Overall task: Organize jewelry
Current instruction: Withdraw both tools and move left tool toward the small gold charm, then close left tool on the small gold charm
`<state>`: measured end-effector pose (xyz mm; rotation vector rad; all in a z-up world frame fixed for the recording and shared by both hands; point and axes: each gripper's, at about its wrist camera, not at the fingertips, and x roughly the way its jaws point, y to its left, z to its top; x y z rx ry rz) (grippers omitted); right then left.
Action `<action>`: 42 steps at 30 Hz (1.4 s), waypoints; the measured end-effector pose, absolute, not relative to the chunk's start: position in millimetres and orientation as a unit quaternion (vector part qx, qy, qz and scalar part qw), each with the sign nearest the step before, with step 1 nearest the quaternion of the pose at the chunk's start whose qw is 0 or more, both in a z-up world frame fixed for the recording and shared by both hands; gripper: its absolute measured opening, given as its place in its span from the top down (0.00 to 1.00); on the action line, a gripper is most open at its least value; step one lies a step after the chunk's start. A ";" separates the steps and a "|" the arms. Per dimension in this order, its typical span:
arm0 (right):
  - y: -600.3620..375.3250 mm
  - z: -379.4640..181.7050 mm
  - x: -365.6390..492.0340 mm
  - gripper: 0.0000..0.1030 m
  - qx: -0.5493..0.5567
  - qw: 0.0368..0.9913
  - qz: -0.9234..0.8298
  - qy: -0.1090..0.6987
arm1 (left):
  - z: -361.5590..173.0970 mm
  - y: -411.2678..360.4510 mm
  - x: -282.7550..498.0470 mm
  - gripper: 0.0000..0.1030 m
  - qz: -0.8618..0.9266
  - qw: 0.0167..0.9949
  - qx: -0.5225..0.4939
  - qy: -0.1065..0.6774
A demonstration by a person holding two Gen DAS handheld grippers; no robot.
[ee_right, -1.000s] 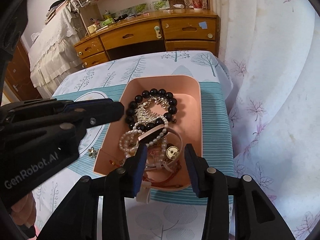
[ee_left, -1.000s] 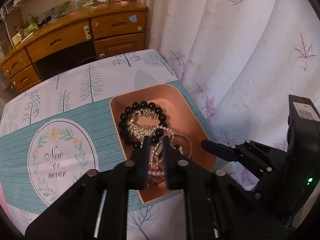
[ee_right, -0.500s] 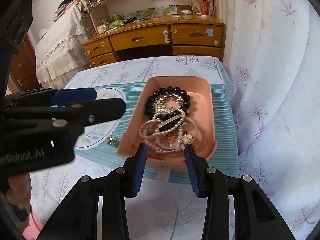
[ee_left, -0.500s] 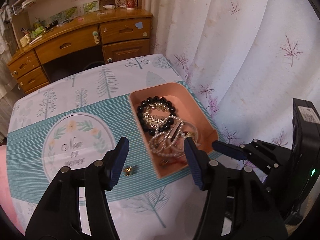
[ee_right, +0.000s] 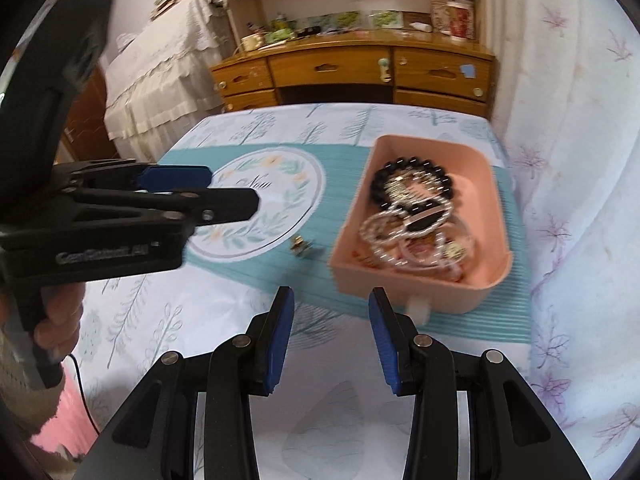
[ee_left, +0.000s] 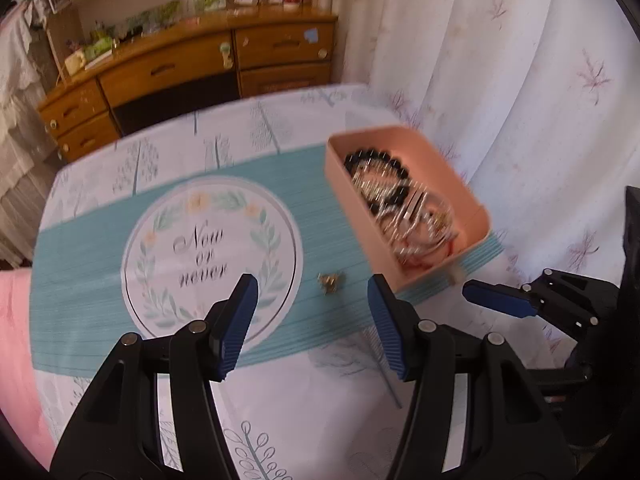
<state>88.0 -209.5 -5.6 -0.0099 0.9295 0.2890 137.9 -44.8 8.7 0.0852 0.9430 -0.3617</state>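
That tiny gold trinket (ee_left: 330,282) left of the pink tray (ee_left: 472,204) is light and slippery, so pinch it dead centre; your left gripper (ee_left: 313,312) and right gripper (ee_right: 330,322) both hang parted and empty.

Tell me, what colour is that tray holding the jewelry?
The tray is a soft peach pink, clearest in the right wrist view.

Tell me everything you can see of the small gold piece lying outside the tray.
The small gold piece is a tiny, shiny, metallic-looking cluster, too blurred to identify. It lies flat on the teal striped band of the tablecloth, between the printed wreath circle and the pink tray, apart from both. Nothing touches it; neither gripper holds it.
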 end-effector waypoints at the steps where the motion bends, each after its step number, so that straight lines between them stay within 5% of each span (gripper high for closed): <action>1: -205.1 -10.2 87.3 0.62 -0.008 0.883 0.142 0.447 | 0.4 -42.4 138.9 0.47 -0.173 0.871 0.036 0.459; 12: -208.5 -59.4 80.2 0.62 0.025 0.884 0.114 0.452 | -63.0 -58.6 156.3 0.49 -0.161 0.858 0.011 0.488; 23: -229.0 -77.4 68.8 0.62 0.054 0.896 0.064 0.437 | -78.8 -74.4 167.8 0.91 -0.142 0.875 0.010 0.463; 42: -245.4 -58.2 54.3 0.62 0.070 0.911 0.045 0.405 | -26.7 -62.6 122.6 0.91 -0.180 0.893 -0.031 0.410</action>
